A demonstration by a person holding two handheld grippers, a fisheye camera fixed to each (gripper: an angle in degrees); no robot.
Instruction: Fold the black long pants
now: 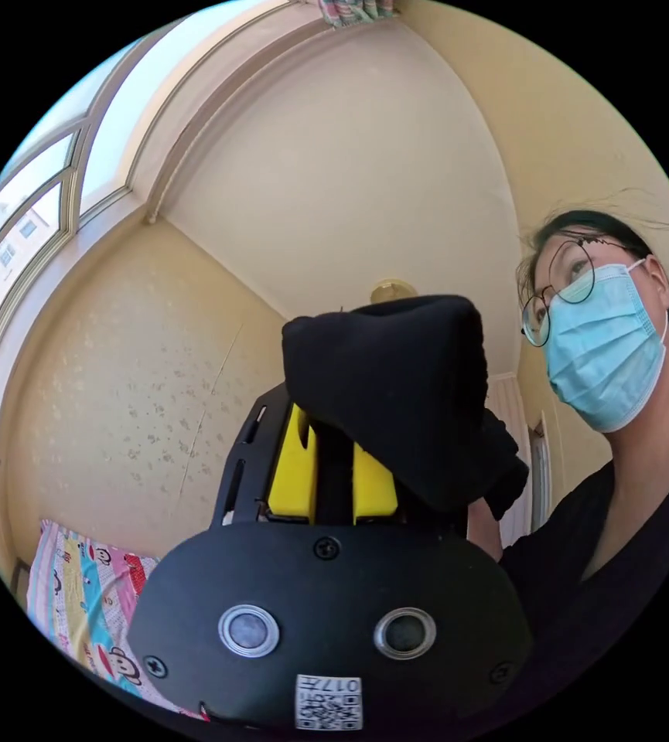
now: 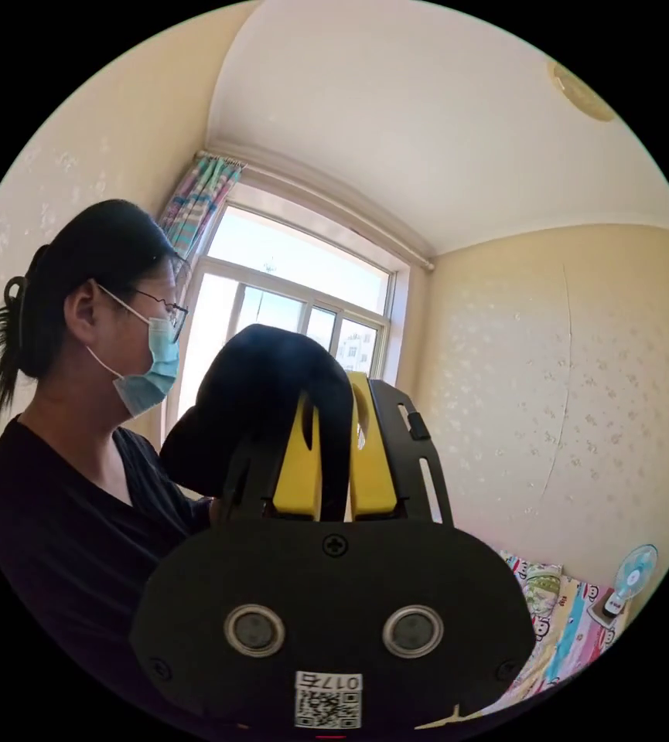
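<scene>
Cream walls and ceiling rose behind both raised grippers. At six o'clock, the left gripper pinched a fold of the black pants; the right gripper apparently clamped the same cloth, draped toward nine o'clock.

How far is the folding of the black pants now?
Early stage. Done: both yellow-jawed tongs, left and right, are shut on the black fabric pants, lifted toward the ceiling. In hand: holding them up. Left: no finished fold is visible; laying them on the colourful cartoon bedsheet.
</scene>
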